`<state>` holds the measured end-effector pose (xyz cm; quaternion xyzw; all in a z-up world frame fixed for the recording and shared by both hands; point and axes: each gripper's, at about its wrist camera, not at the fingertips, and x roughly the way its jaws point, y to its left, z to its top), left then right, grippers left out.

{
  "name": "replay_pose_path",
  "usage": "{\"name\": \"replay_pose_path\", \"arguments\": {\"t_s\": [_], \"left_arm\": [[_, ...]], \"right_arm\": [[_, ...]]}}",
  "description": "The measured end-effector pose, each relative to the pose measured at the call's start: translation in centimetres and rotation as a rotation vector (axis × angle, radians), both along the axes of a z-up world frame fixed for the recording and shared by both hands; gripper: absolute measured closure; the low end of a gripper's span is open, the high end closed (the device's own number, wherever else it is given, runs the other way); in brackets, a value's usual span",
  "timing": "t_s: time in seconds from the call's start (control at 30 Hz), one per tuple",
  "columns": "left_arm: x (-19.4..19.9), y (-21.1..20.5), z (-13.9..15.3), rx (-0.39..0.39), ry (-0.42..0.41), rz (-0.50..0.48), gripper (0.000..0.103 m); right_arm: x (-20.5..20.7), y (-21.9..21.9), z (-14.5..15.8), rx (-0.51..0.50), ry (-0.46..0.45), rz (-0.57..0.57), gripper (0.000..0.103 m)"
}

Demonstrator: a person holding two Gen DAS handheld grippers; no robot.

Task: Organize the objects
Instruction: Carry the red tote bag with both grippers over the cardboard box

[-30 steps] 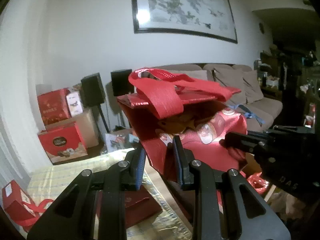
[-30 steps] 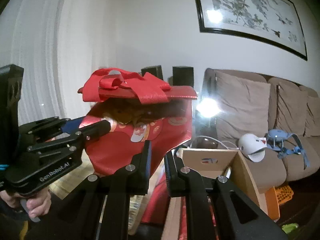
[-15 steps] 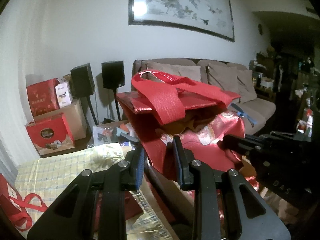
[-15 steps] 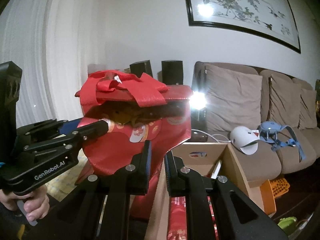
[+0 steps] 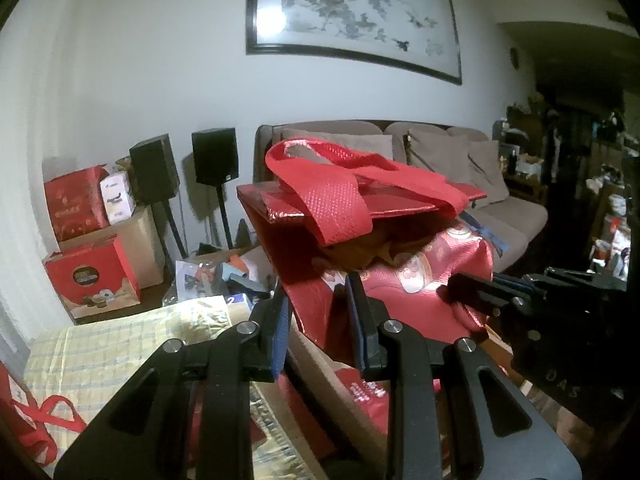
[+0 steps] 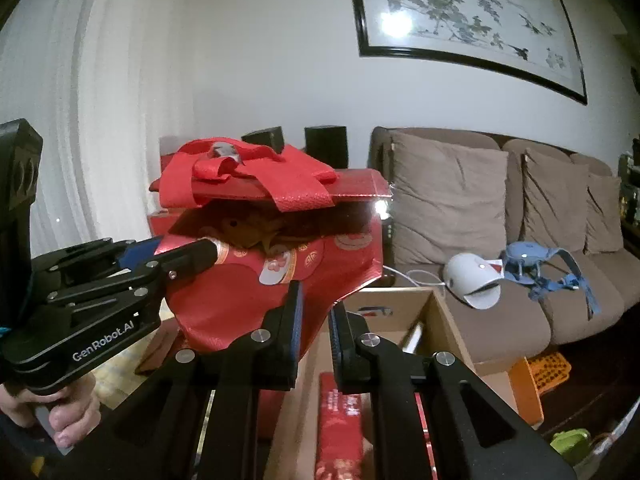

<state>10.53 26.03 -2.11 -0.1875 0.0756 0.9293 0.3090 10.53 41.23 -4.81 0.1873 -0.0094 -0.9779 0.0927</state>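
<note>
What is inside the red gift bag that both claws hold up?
Through the mouth of the red gift bag, something crumpled and brown shows. The folded red handles and flap cover the rest.

A framed painting (image 6: pixel 472 24) hung on the white wall above a brown sofa (image 6: pixel 520 216). Two black speakers (image 5: pixel 184 164) stood on stands beside the sofa, and a white helmet (image 6: pixel 474 280) lay on its seat.

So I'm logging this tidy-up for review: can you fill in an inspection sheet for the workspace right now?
Surface: checked yellow cloth.
Job's things: red gift bag held in the air over an open cardboard box.
Clutter: red gift boxes, small red bag.
Grippers: left gripper and right gripper each clamp the bag.
Cables: white cable on the sofa.
Surroundings: two speakers, framed painting.
</note>
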Motion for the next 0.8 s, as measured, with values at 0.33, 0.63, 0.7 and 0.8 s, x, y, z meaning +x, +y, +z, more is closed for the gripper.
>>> {"name": "replay_pose_path", "arguments": {"t_s": [0.33, 0.63, 0.7, 0.8], "left_arm": [[0.5, 2.8, -0.2, 0.021, -0.025, -0.017, 0.079], [0.5, 4.2, -0.7, 0.030, -0.055, -0.017, 0.079], [0.7, 4.5, -0.9, 0.036, -0.061, -0.012, 0.079], [0.7, 4.8, -1.3, 0.050, -0.077, -0.007, 0.079]], "right_arm": [[0.0, 3.3, -0.2, -0.044, -0.017, -0.071, 0.091], [0.1, 4.6, -0.2, -0.030, -0.021, -0.119, 0.091], [0.0, 4.6, -0.3, -0.020, -0.022, -0.126, 0.091], [-0.1, 4.6, -0.4, -0.001, -0.032, -0.133, 0.091]]}}
